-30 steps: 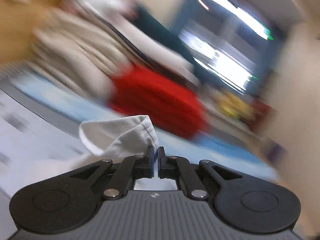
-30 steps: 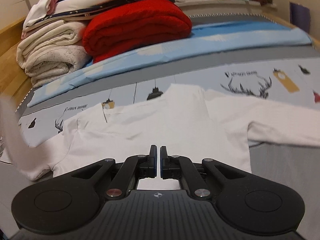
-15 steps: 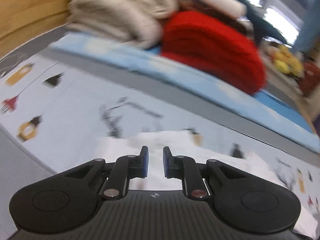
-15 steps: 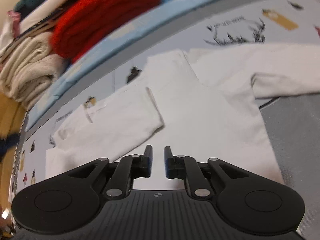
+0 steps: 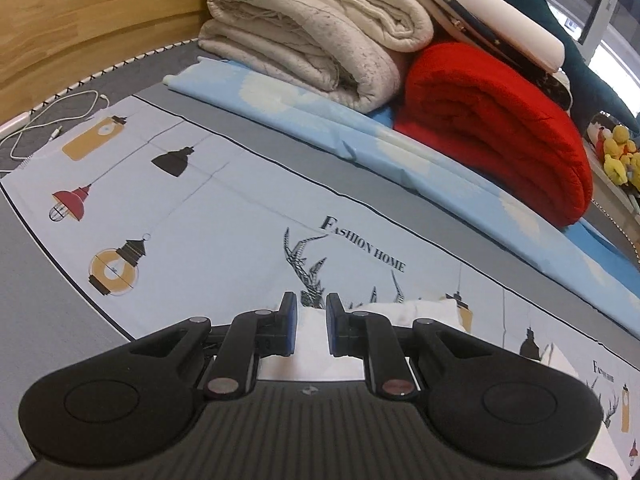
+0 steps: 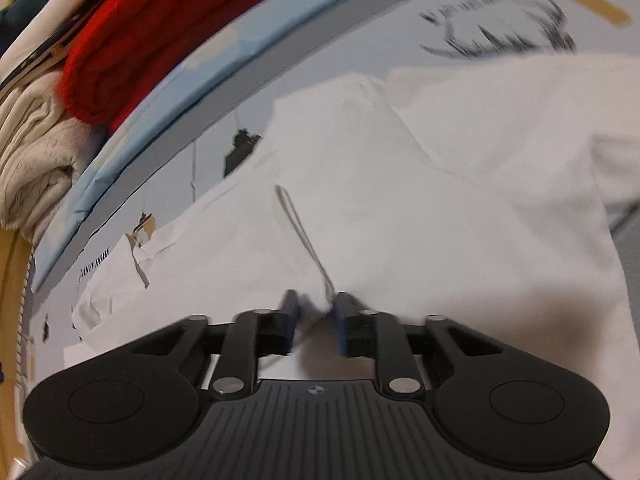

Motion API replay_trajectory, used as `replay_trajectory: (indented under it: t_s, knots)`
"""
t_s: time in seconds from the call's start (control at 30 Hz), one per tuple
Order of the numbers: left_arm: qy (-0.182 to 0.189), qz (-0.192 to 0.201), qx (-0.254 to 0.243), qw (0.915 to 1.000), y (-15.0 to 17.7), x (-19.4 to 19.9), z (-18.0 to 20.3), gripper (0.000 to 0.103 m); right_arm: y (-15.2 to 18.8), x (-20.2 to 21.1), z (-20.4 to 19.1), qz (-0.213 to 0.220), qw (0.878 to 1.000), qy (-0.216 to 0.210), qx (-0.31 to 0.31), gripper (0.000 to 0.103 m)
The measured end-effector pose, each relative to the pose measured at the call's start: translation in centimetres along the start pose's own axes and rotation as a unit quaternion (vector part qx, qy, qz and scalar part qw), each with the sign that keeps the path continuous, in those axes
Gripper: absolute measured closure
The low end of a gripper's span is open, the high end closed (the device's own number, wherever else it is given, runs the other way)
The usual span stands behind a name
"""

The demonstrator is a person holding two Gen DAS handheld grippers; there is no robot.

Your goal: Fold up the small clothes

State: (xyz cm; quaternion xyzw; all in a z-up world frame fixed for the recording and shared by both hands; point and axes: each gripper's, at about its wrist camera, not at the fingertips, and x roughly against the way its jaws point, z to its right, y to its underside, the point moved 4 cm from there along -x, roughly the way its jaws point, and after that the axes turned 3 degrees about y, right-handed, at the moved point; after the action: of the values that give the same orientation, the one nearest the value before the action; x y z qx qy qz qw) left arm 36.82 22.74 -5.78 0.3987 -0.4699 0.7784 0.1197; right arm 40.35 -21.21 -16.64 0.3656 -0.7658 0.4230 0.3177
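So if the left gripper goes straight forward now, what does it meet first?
Probably the white shirt lying between its open jaws, then the printed bed sheet; depth is unclear.

Bright even indoor light; left wrist view sharp, right wrist view motion-blurred; fisheye bending at edges; soft shadow under right claw (image 6: 314, 312).

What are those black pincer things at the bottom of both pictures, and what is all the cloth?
They are hand-held grippers; a camera on each looks along its two fingers. One picture is from the left gripper, the other from the right gripper. Both are open and hold nothing. A white long-sleeved top lies on a printed bedsheet, one sleeve folded across it. Behind are a folded red blanket and cream quilts.
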Motion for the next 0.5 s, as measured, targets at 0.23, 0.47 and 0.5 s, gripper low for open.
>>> replay_trajectory:
  t_s: [0.23, 0.47, 0.5]
  knots:
    - [0.004, 0.000, -0.001, 1.0000, -0.1, -0.4, -0.2, 0.087, -3.3, 9.9, -3.3, 0.200, 0.969, -0.105, 0.096, 0.097]
    - [0.050, -0.042, 0.003, 0.9978, 1.7, -3.0, 0.5, 0.087, -4.7, 8.6, 7.7, 0.167, 0.981, 0.097, 0.006, 0.097]
    - [0.071, -0.061, 0.012, 0.9956, 2.2, -3.8, 0.6, 0.087, -4.9, 8.6, 8.4, 0.160, 0.983, 0.091, 0.000, 0.097]
